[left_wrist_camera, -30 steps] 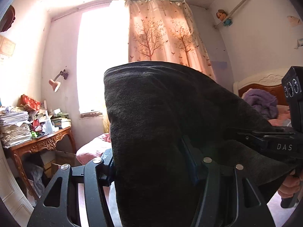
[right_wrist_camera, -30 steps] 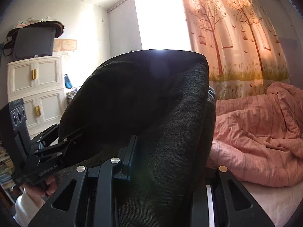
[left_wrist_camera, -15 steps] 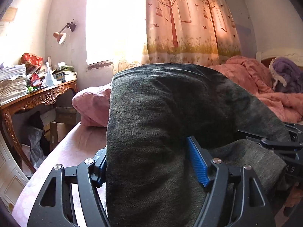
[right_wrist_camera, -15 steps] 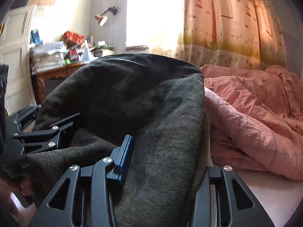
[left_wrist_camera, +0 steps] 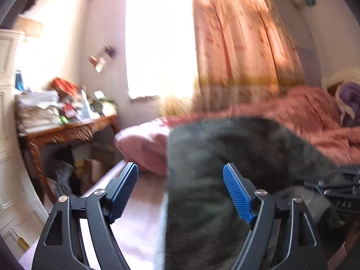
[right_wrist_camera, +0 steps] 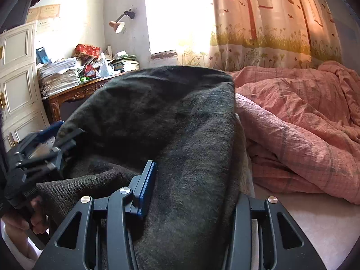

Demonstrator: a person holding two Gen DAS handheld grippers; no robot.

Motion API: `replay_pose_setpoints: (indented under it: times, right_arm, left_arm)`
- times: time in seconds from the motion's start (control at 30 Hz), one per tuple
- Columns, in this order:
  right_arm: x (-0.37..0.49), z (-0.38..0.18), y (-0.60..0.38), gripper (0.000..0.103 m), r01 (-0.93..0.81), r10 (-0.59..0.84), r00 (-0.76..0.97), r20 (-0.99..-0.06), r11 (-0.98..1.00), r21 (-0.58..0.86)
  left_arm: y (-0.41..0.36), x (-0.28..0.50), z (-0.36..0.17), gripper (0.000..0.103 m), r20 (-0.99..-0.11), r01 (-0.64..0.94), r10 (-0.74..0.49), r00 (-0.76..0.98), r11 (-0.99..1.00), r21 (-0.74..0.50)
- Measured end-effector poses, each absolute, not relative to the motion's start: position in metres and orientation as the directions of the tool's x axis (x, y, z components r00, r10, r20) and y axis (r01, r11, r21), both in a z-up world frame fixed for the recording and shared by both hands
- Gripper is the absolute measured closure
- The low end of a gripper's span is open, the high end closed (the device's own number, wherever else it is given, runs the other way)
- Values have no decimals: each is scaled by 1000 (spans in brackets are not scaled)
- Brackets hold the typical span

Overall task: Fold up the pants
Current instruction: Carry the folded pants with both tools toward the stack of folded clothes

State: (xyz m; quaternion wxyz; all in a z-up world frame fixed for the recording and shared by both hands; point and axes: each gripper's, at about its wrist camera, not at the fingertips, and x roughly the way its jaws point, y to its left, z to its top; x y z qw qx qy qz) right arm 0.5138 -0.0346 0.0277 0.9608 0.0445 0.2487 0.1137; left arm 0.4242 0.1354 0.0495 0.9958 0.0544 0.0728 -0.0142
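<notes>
We take the dark grey-green woven pants (right_wrist_camera: 180, 135) as landmark; they lie heaped on the pale pink bed sheet (right_wrist_camera: 315, 225), draped over both tools. Nearest us, the left gripper (left_wrist_camera: 181, 193) has its jaws standing wide and opening; its blue ribbed pads (left_wrist_camera: 238, 195) are bare, and the cloth lies between them untouched on the outer side. The right gripper (right_wrist_camera: 191, 193) has narrower jaws, also opening, with cloth filling the gap; one blue pad shows beside the fabric, the other is hidden, so we cannot tell whether it presses.

We judge the chief risk to be an uneven release: should one side let go before the other, the folded layer could slide and bunch, leaving a crooked fold. The thick, limp weave may also catch on the ribbed pads and be dragged as the tools withdraw. The left view is blurred, so the cloth's near edge cannot be placed exactly.

Just beyond the pants, the rumpled salmon-pink checked quilt (right_wrist_camera: 303, 123) touches their far side and leaves little flat room for spreading. A pink pillow (left_wrist_camera: 144, 146) lies beside them towards the window. Farther left stands a carved wooden worktop (right_wrist_camera: 74, 92) stacked with papers, well apart. Farthest, the tree-printed curtain (right_wrist_camera: 270, 18) hangs behind the bed.
</notes>
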Motion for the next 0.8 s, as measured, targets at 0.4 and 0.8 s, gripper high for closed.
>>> replay_pose_setpoints:
  times: [0.4,0.8]
  right_arm:
    - [475,76,-63,66,-89,151,907,-394,981,172]
    - [521,16,-48,103,-91,154,799,-581,987,136]
  left_arm:
    - [139,421,62,33,-236,180,-183,954,983,-36]
    - [167,481,-9,33,-496,167,-283,821,950,-266]
